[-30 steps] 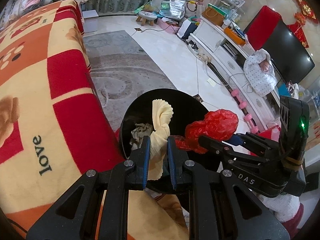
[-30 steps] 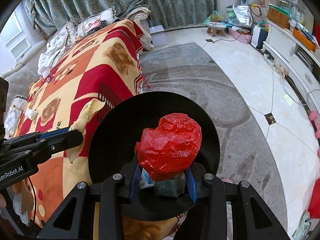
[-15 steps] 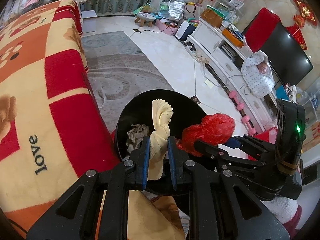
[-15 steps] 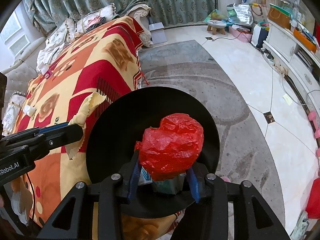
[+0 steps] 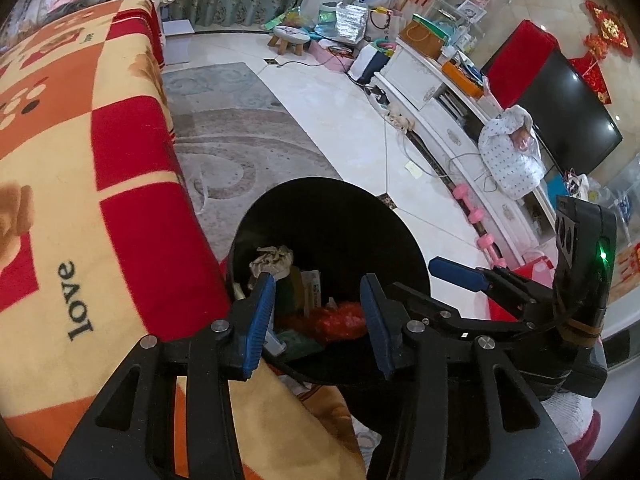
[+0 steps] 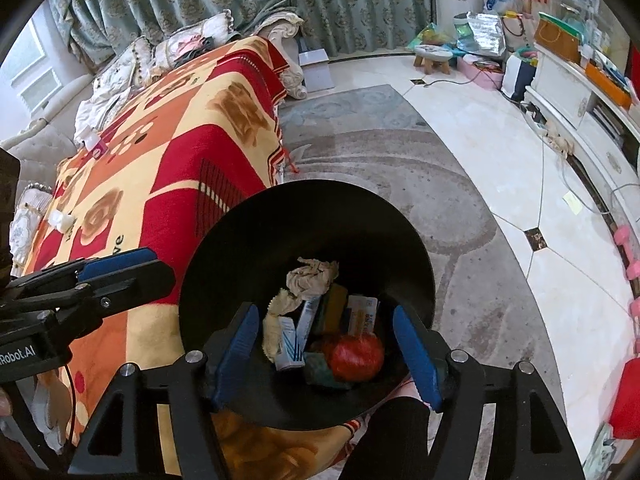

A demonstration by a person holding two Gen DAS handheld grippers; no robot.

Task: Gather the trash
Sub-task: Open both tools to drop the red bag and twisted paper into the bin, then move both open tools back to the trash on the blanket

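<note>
A black round trash bin [image 6: 248, 240] stands beside the blanket-covered sofa, also in the left wrist view [image 5: 320, 208]. Inside lie a crumpled red plastic wad [image 6: 356, 356], a yellow cloth strip [image 6: 276, 320], a crumpled brown paper [image 6: 312, 276] and several small cartons [image 6: 290, 344]. The red wad [image 5: 340, 320] and brown paper [image 5: 272, 260] show in the left wrist view too. My left gripper [image 5: 318, 320] is open and empty above the bin's near rim. My right gripper [image 6: 326, 346] is open and empty over the bin.
A red, orange and yellow blanket [image 5: 80, 184] covers the sofa at the left. A patterned rug [image 6: 380, 168] and tiled floor [image 5: 340, 128] lie beyond the bin. A white TV cabinet [image 5: 440, 96] with a TV [image 5: 568, 120] runs along the right, with pink dumbbells [image 5: 476, 216] at its foot.
Both grippers opened. The yellow cloth dropped from the left gripper and the red wad from the right gripper into the bin.
</note>
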